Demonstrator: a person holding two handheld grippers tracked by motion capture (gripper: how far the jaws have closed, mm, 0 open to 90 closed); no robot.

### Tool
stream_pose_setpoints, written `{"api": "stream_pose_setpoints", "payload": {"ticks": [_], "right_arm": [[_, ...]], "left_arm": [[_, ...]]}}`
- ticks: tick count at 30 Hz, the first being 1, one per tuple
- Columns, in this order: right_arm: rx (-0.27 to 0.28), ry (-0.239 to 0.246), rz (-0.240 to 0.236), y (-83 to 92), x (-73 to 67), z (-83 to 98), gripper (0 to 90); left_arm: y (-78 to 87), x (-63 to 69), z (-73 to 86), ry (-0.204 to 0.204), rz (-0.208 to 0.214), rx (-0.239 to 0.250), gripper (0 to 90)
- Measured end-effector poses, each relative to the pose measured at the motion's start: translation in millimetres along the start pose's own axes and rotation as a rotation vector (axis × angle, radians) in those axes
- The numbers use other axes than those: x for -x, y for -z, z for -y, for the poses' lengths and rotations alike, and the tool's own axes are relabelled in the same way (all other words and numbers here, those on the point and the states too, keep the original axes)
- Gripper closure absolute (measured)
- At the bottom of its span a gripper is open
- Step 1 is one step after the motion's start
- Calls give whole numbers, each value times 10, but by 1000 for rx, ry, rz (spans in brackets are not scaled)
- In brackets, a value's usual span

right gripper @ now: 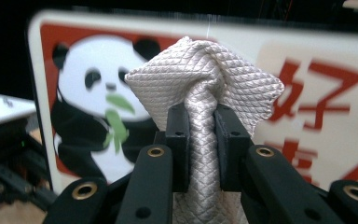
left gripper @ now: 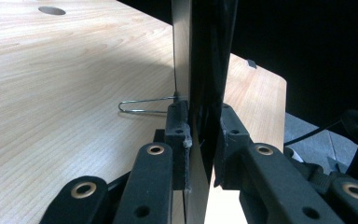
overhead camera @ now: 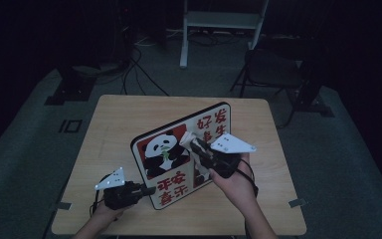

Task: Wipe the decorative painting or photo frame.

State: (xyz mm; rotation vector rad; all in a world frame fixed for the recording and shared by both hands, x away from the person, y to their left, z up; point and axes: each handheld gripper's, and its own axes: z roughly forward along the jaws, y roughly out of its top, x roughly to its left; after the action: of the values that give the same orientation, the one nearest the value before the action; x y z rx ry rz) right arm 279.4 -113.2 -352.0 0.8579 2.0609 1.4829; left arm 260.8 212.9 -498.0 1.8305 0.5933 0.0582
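Left gripper [overhead camera: 146,189]: your jaws clamp the panda sign's [overhead camera: 165,152] lower edge, at 7 o'clock on the surface [overhead camera: 114,114]; keep it propped.
Right gripper [right gripper: 200,122]: jaws pinch the quilted cloth [right gripper: 205,77], bunched against the sign's face.
Wiping: press lightly, sweep evenly, don't flex the board.
Wire stand [left gripper: 144,106]: avoid snagging.

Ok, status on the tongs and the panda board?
Left tongs shut on panda board, held upright on edge. Right tongs shut on cloth, at board's face. Nothing in the way.
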Motion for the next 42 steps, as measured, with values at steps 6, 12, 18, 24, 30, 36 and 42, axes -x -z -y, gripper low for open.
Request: {"api": "stream_pose_setpoints", "payload": {"ticks": [6, 12, 18, 24, 30, 36, 42], "right_arm": [[43, 23, 3, -43, -5, -207, 777], [58, 33, 21, -117, 13, -348, 777], [27, 29, 45, -257, 72, -295, 776], [13, 16, 41, -290, 83, -188, 777], [-18, 20, 38, -305, 70, -43, 777], [-55, 16, 34, -316, 58, 117, 776], [-108, 14, 27, -334, 35, 359, 776]], "left_arm": [[-1, 11, 1, -2, -5, 0, 793], [-2, 10, 1, -2, -4, 2, 793], [2, 12, 2, -3, -4, 0, 792], [3, 11, 3, -5, -6, -1, 792], [3, 8, 3, -3, -3, -2, 791], [4, 5, 2, -4, -2, -3, 790], [2, 10, 3, -2, -6, -2, 790]]}}
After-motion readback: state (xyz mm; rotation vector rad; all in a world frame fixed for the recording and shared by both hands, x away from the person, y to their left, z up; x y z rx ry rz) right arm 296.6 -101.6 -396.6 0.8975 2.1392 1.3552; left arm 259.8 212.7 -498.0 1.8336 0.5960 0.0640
